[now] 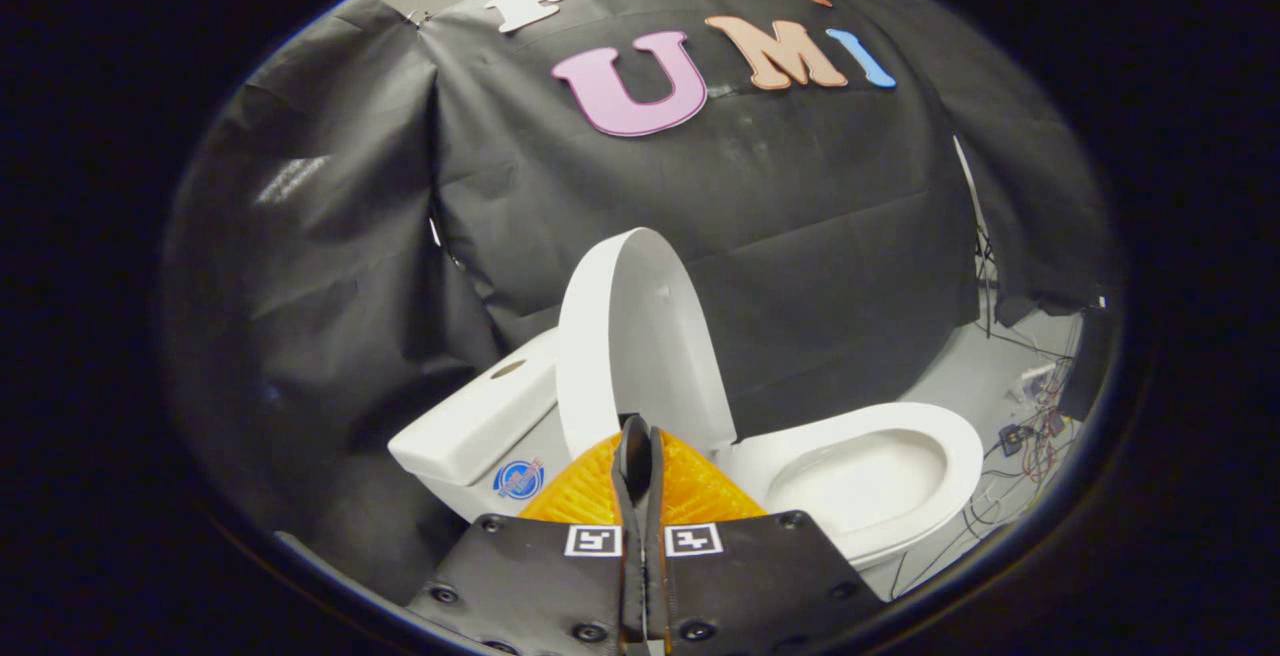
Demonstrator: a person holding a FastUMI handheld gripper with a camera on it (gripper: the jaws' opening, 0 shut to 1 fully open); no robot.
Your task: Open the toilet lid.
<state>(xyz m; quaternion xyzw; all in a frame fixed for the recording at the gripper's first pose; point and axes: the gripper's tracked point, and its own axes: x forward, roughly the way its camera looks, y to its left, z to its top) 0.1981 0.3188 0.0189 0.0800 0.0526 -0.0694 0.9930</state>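
Now toilet lid (pixel 640 336) stands raised, near upright, just beyond tongs (pixel 640 446). Tongs' fingers pressed together, nothing held between them. Open bowl (pixel 870 481) lies to right of fingers, tank (pixel 475 426) to left; cables (pixel 1030 431) on floor beyond bowl.

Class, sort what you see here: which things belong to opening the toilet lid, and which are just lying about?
Job:
toilet lid, raised upright
toilet bowl
tank
gripper, fingers closed together just before the lid

Lying about:
wires on the floor
black cloth wall
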